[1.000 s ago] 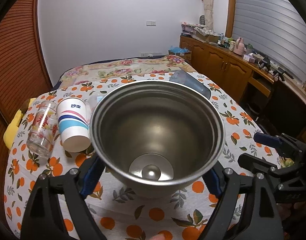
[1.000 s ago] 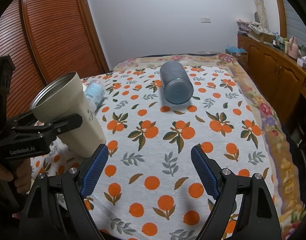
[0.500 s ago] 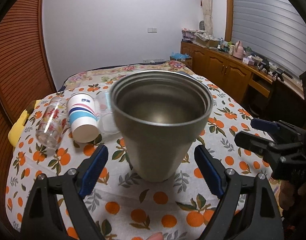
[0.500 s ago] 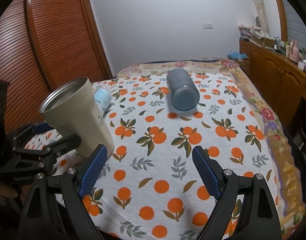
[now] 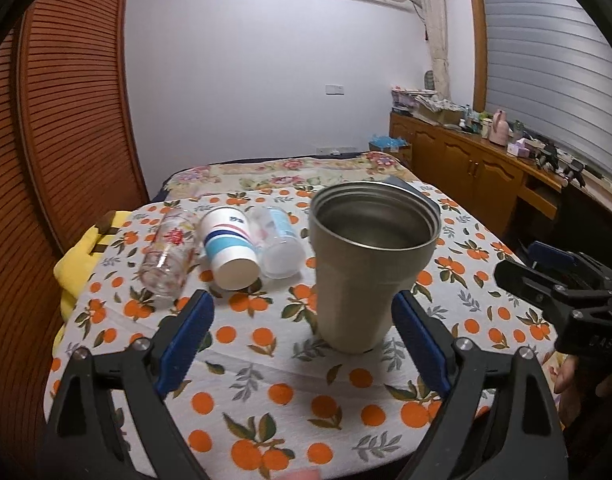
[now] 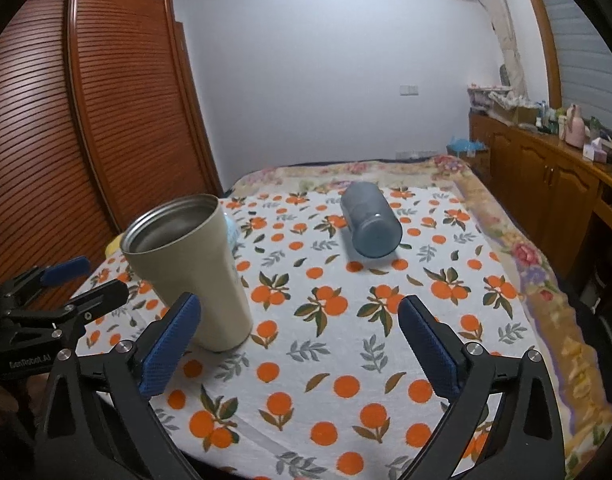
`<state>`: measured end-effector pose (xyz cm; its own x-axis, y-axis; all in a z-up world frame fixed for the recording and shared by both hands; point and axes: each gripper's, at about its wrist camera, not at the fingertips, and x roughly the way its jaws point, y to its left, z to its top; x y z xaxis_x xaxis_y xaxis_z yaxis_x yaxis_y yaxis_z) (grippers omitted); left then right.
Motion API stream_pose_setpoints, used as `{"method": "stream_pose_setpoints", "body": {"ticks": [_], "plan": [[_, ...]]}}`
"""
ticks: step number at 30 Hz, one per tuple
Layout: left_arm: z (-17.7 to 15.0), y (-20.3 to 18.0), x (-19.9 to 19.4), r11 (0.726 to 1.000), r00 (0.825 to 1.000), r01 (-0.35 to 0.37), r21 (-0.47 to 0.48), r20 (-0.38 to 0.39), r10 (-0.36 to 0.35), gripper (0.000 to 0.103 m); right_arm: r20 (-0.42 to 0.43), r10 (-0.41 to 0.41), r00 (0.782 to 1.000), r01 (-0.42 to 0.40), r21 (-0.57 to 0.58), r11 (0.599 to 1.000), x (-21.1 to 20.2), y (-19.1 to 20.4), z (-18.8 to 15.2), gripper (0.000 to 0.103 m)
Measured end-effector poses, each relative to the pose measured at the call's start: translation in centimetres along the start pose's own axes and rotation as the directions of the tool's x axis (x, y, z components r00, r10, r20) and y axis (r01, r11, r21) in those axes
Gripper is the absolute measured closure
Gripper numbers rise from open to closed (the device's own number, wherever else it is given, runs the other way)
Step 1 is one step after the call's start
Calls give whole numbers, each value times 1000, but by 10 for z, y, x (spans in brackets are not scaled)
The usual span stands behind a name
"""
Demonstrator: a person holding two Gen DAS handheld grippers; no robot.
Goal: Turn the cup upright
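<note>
Steel-lined and beige outside, the tumbler (image 5: 367, 268) stands upright on the orange-print tablecloth (image 5: 290, 396), mouth up, its base flat on the cloth as far as both wrist views show. The left gripper (image 5: 302, 336) has its blue pads spread wide to either side of the tumbler, touching neither wall, so nothing is held. The right gripper (image 6: 298, 340) is likewise spread apart over bare cloth, with the tumbler just beside its left pad. For this cup the flip looks done. Four others lie on their sides: a floral glass (image 5: 168, 254), a striped paper cup (image 5: 230, 248) and a clear plastic cup (image 5: 278, 248) in a row, and a blue-grey tumbler (image 6: 369, 220) well apart, though whether the task covers them I cannot say
</note>
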<state>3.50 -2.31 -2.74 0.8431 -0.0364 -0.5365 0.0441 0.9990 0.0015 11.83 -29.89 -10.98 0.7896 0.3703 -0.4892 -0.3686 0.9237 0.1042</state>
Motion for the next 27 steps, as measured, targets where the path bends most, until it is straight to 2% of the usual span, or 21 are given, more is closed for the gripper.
{"method": "stream_pose_setpoints", "body": {"ticks": [2,8,27], "plan": [[-2,2,-3,1000,1000,-9,2,9,9,7,10,-13,1000,13,6,1000,-3,2,-1,0],[-7,5,-11,999,999,-27,-19,16,28,6,34,-60,998,60,-5,998,-8,6,-5,0],[-11,12,-18,998,999,-44,-40,21,45,6,45,-75,996,75,-13,997,-12,10,-8,0]]}}
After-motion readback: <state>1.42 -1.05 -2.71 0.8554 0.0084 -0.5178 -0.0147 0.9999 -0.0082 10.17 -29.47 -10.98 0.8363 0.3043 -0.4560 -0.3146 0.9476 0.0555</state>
